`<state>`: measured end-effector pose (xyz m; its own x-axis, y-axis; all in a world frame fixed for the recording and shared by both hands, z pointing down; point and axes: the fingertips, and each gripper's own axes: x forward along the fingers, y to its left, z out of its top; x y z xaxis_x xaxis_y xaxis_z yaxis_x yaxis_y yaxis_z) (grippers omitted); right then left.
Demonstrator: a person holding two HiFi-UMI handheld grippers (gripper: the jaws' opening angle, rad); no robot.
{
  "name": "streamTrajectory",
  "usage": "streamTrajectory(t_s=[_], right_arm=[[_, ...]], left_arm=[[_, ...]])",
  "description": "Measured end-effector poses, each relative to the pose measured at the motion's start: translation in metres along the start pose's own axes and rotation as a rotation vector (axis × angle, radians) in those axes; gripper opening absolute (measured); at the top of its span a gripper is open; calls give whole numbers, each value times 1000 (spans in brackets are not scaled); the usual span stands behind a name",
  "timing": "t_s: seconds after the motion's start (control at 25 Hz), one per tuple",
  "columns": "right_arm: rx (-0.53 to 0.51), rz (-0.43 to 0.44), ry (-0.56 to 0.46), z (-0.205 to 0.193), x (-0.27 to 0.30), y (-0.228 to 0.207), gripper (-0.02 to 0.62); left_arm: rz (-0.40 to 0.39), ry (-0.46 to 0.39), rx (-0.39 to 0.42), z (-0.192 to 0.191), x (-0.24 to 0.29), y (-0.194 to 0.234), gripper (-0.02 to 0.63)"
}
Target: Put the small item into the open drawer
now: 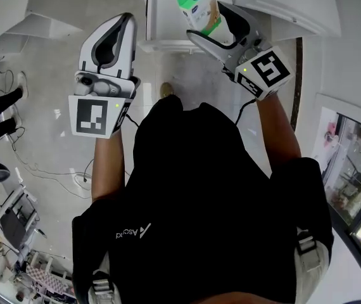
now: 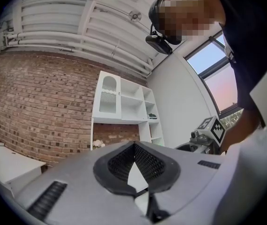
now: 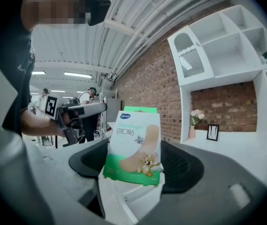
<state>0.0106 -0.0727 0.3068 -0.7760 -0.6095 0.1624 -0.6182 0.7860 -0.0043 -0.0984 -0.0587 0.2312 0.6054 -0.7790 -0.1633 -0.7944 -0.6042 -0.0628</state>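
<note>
While the left gripper [image 1: 125, 23] hangs at the left with its jaws closed tip to tip on nothing, it is clear of the work and plays no part. Right of it stands the white drawer [image 1: 160, 16], pulled open, its cavity facing up in the head view. The box [image 1: 198, 5], a green-and-white plaster pack, shows above the drawer's right half, tilted, not yet inside. The right gripper [image 1: 211, 23] clamps it by the lower end only; the right gripper view shows most of the pack standing free above the pads. Judged step: carry over the opening, release pending. Risks noted: (1) the grip sits low on a light carton, so a quick tilt or a knock on the drawer wall could pivot the pack in the pads or work it loose; (2) opening the jaws too near the front rim could let the pack strike the edge and drop to the floor [image 1: 54, 75]; (3) pressing harder to secure it may crush the carton. How deep the drawer is cannot be told.
</note>
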Motion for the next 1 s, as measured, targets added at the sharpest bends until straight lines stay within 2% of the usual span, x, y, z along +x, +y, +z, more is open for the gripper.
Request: streamTrajectory(t_s=[0.32, 0.6, 0.76, 1.0], right_arm=[[-12, 25, 194, -50, 54, -19, 351], [-23, 94, 386, -118, 133, -42, 351], [-43, 133, 496, -142, 132, -49, 351], [-73, 190, 631, -183, 141, -57, 351]], left_arm=[[-21, 0, -35, -17, 16, 42, -2], [22, 23, -54, -51, 25, 108, -2], [41, 59, -49, -55, 36, 105, -2], [62, 68, -58, -59, 59, 107, -2]])
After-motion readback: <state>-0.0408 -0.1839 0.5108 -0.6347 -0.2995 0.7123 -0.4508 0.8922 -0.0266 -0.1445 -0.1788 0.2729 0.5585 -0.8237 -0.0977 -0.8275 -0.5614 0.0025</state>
